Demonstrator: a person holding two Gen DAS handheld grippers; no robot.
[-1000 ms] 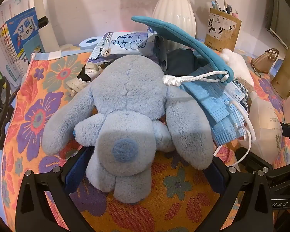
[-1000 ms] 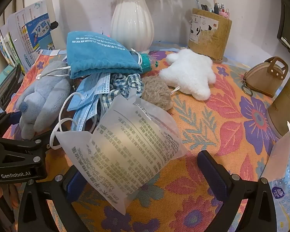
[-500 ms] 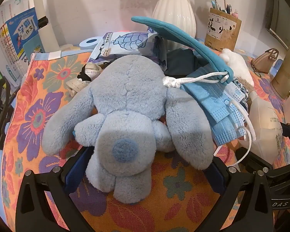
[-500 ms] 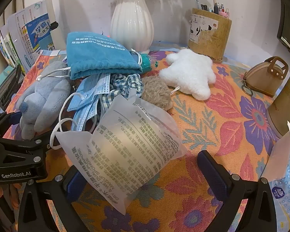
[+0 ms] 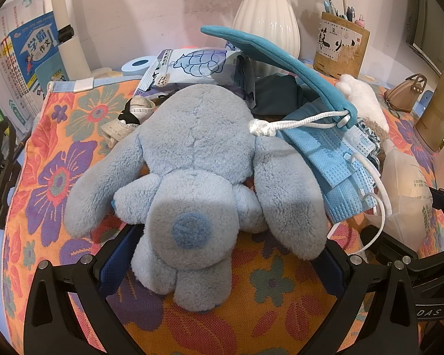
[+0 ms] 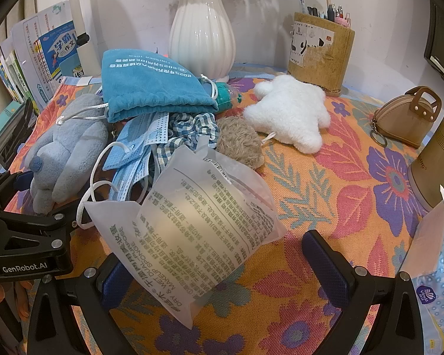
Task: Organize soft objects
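- Since the blue plush dog lies face-down on the floral tablecloth, its rump sits between the spread jaws of the left gripper; it should be light and squashy, so grip the body, not an ear.
- The right gripper straddles the sponge packet, jaws wide apart; its film is likely slippery.

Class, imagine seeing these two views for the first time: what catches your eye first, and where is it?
A grey-blue plush dog lies face down between the open left gripper fingers, filling that view. A translucent sponge packet lies between the open right gripper fingers. Behind, a teal drawstring pouch tops the pile before a white vase.
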